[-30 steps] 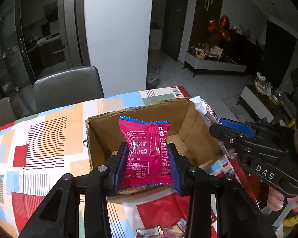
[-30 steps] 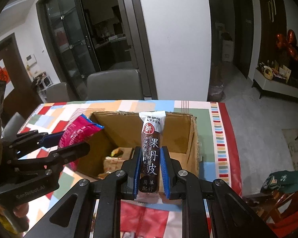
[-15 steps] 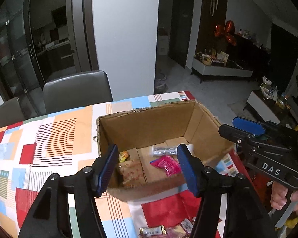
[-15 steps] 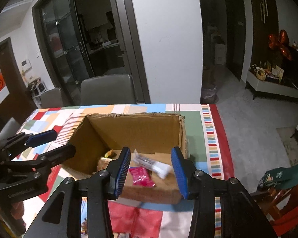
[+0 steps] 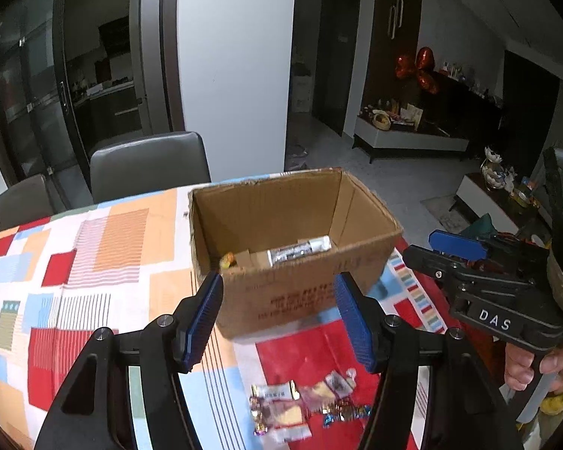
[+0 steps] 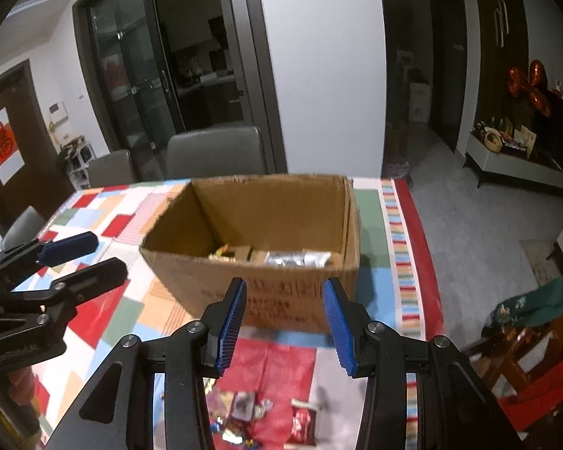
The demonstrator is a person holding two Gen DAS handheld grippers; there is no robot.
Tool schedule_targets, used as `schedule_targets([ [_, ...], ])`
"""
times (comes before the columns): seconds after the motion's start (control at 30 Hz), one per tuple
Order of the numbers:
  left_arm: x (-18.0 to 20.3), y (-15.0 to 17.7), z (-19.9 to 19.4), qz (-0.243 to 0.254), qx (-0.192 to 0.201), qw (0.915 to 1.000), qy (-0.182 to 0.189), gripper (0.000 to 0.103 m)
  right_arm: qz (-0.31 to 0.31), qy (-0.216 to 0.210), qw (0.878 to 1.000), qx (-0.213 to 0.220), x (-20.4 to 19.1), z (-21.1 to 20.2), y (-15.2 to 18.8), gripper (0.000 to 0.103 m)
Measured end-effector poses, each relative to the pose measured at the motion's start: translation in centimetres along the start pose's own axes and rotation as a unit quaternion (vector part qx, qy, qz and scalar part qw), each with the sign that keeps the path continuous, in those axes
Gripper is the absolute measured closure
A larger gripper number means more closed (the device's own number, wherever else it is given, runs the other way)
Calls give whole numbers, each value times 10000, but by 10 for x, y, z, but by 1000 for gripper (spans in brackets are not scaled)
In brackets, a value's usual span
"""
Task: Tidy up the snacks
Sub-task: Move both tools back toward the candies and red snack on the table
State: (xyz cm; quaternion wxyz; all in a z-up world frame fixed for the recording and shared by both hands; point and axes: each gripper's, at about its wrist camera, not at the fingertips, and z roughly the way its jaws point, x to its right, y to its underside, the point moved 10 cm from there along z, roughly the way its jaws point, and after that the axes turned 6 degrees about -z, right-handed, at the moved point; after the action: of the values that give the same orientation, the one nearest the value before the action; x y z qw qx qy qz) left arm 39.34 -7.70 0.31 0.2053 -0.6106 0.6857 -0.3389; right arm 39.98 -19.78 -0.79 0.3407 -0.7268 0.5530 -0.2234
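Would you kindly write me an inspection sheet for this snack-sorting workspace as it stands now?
Surface: table under a patchwork tablecloth of red, orange, blue and white.
Job's things: open cardboard box holding a silver-wrapped snack and smaller items; loose snack packets lie on the cloth on the near side of the box.
Clutter: nothing seen beyond the snacks.
Grippers: left gripper open, nothing between its pads; right gripper open, nothing between its pads.
Cables: nothing seen.
Surroundings: grey chairs behind the table, glass doors, red balloons over a low cabinet.
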Motion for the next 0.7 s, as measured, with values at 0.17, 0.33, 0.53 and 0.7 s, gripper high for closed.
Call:
schedule_targets([
  [0.17,-7,23,-7,-35,-138,9999,-67,42,73,6,9993,-376,-1,-1,23,59],
  [0.33,-13,47,-9,-34,-356,9992,-171,42,-3,63,9968,-795,-6,1,47,59],
  [0.53,-18,73,-6,49,-615,9976,-313,43,38,139,9909,-1342,-6,7,81,59],
  [0.7,-23,99,7,48,-1032,9941,-329,43,81,219,9850,-1712,-5,14,103,59],
])
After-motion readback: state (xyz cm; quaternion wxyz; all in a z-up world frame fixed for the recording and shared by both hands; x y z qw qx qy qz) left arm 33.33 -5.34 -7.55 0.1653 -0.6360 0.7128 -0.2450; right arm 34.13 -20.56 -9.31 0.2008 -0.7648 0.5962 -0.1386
